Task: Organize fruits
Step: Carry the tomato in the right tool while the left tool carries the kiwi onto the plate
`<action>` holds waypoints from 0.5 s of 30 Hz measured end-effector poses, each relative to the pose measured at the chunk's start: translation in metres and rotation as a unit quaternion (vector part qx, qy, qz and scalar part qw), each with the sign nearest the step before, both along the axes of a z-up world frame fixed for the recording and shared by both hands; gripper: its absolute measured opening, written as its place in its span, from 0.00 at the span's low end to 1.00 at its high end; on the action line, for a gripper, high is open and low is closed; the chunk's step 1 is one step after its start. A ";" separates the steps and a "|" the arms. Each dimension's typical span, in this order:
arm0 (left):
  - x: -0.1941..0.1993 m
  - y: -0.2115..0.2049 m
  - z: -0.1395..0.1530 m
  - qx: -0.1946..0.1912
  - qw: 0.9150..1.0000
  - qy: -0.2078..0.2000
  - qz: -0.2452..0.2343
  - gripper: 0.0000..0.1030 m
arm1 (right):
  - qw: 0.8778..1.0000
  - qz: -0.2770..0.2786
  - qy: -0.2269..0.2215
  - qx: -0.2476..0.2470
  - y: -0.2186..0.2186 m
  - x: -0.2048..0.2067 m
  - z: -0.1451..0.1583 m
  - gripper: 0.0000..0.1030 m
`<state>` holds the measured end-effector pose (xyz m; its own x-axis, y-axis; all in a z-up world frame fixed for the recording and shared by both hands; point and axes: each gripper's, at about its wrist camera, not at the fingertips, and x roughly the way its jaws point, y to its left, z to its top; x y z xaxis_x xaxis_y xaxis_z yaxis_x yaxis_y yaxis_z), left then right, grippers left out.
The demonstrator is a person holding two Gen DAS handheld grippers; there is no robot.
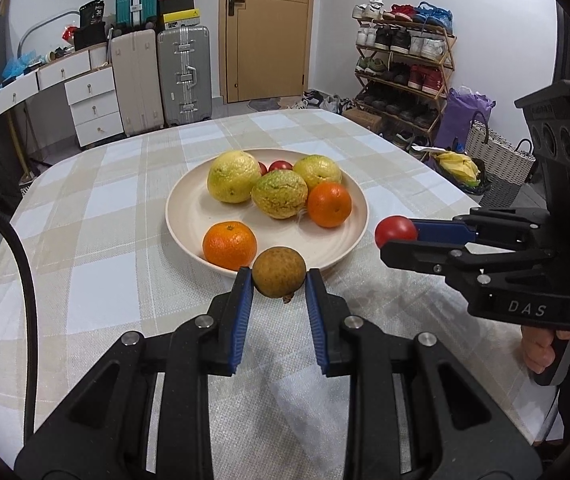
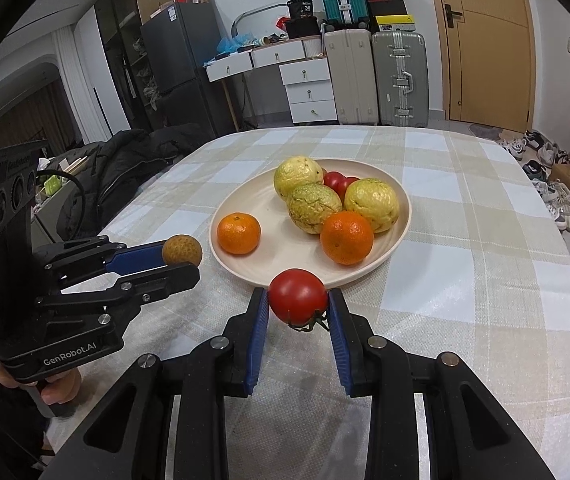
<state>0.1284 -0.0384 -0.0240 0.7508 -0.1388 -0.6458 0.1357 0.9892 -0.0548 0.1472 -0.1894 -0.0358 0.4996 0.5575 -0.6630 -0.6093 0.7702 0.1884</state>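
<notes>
Fruits mostly sit on the plate (image 1: 189,220); left gripper (image 1: 279,280) fingers clench a brown fruit (image 1: 279,272), right gripper (image 2: 298,300) a tomato (image 2: 298,295), both near the rim. Next, I reckon: lower and release.

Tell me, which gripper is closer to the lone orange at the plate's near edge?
Left. The left gripper, holding a brown fruit, sits right beside that orange; the right gripper, holding a tomato, is across the plate.

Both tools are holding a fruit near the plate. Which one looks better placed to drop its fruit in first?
Probably the left tool: its brown fruit hangs at the plate rim beside bare plate. The right tool with the tomato looks slightly short.
</notes>
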 end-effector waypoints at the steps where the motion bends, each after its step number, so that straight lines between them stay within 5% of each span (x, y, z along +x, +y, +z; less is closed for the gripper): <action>1: 0.000 0.000 0.001 -0.001 1.000 -0.002 0.001 0.23 | 1.000 0.000 0.000 0.003 -0.001 0.000 0.000 0.30; 15: 0.023 -0.005 -0.001 -0.008 1.000 -0.006 0.007 0.23 | 1.000 0.000 -0.010 0.010 0.012 0.011 0.003 0.30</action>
<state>0.1511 -0.0437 -0.0250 0.7604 -0.1383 -0.6345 0.1221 0.9901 -0.0695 0.1587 -0.1778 -0.0326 0.5119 0.5713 -0.6415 -0.6136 0.7658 0.1924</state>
